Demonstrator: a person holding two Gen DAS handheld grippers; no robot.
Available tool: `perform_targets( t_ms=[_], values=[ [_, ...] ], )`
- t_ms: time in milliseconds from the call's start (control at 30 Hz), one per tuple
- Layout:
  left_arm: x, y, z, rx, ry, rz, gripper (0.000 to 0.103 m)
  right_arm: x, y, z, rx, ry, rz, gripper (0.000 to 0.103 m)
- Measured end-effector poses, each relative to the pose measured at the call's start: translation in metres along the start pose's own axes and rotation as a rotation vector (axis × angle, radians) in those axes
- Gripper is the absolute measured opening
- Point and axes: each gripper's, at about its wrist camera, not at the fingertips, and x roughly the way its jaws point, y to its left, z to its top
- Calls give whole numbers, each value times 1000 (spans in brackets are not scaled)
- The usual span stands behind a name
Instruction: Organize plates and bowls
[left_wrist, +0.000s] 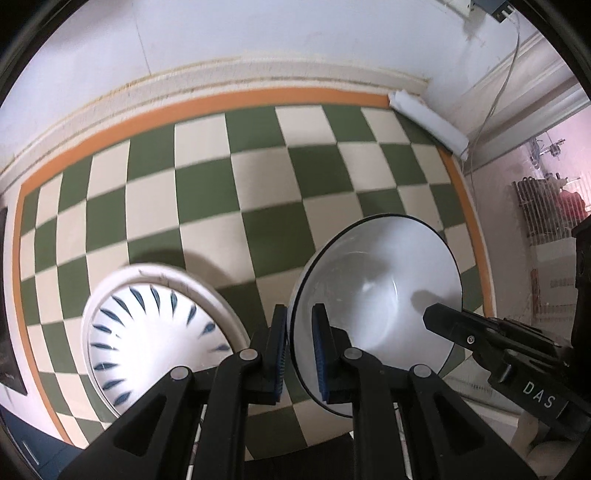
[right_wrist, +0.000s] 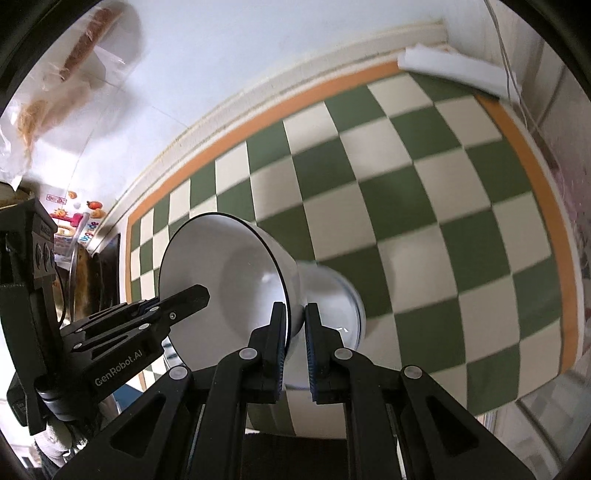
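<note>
**Both grippers pinch one white bowl above the checked cloth**

Nearest in the left wrist view, the left gripper (left_wrist: 299, 350) has its fingers clamped on the near-left rim of the white bowl (left_wrist: 376, 295), one pad inside, one outside. The right gripper (left_wrist: 443, 317) bites the same bowl's right rim, fingers closed on it. The bowl is tilted, held clear above the green-and-cream checked tablecloth (left_wrist: 258, 177). Just left, the blue-patterned plate (left_wrist: 147, 332) lies flat on the cloth. Farther off, a white roll (left_wrist: 428, 122) rests in the far right corner against the wall (left_wrist: 258, 29).
</note>
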Motion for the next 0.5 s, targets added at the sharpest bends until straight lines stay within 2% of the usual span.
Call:
perform_targets(
  t_ms=[200,500],
  values=[
    [19,0,-8,2,32,19,11,17,-9,-12,10,26,-10,11],
    [40,-10,-10,21,84,38,12,27,-24,-13,22,55,-35,11]
  ],
)
